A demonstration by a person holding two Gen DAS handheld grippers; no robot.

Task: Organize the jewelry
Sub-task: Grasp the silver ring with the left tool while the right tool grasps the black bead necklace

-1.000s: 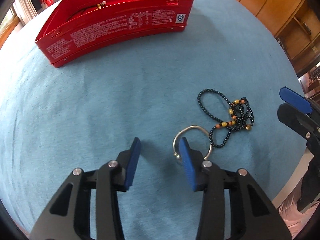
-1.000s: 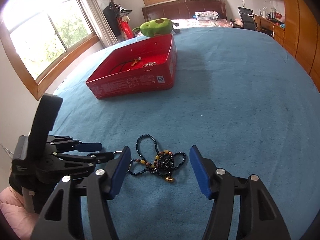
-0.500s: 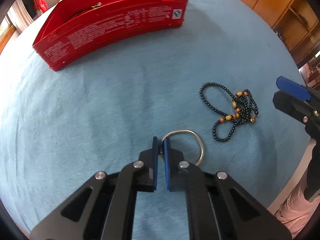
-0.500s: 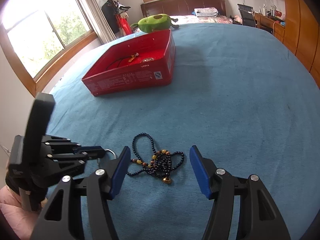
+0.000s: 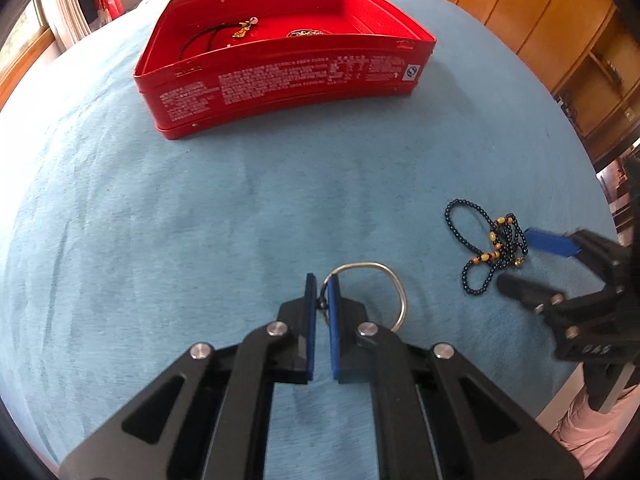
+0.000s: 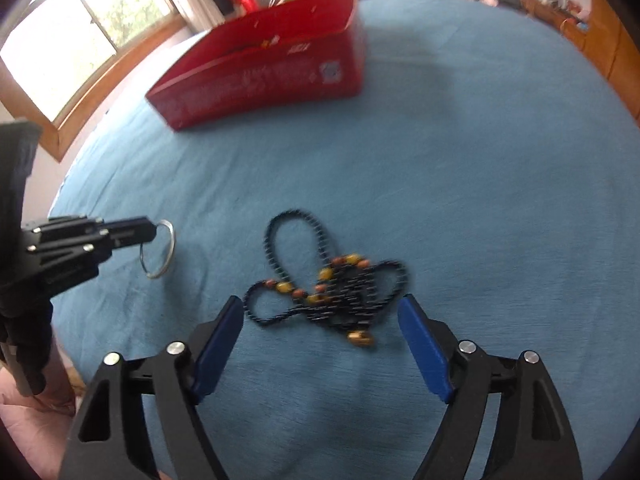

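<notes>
The left claw [image 5: 322, 292] is pinched on the end of the silver bangle [image 5: 384, 276], which hangs from it above the blue bed [image 5: 240, 208]; the red tin [image 5: 280, 76] sits well ahead, with a cord pendant [image 5: 244, 30] and another piece already inside. The right claw [image 6: 320, 320] has its jaws spread — they have just been opening wider — and straddles the bead necklace [image 6: 332, 280] that lies tangled on the cover, pads not yet touching it.

The bangle is gripped only by its tip, so I reckon a quick swing toward the tin could let it swivel or slip out; thin round metal gives the pads little to bite on. The necklace is the trickier one: its loops sprawl wider than one pinch can gather, so closing off-centre might catch a single strand and leave the rest dangling — then it may snag on the tin's wall, or drag across the cover.
</notes>
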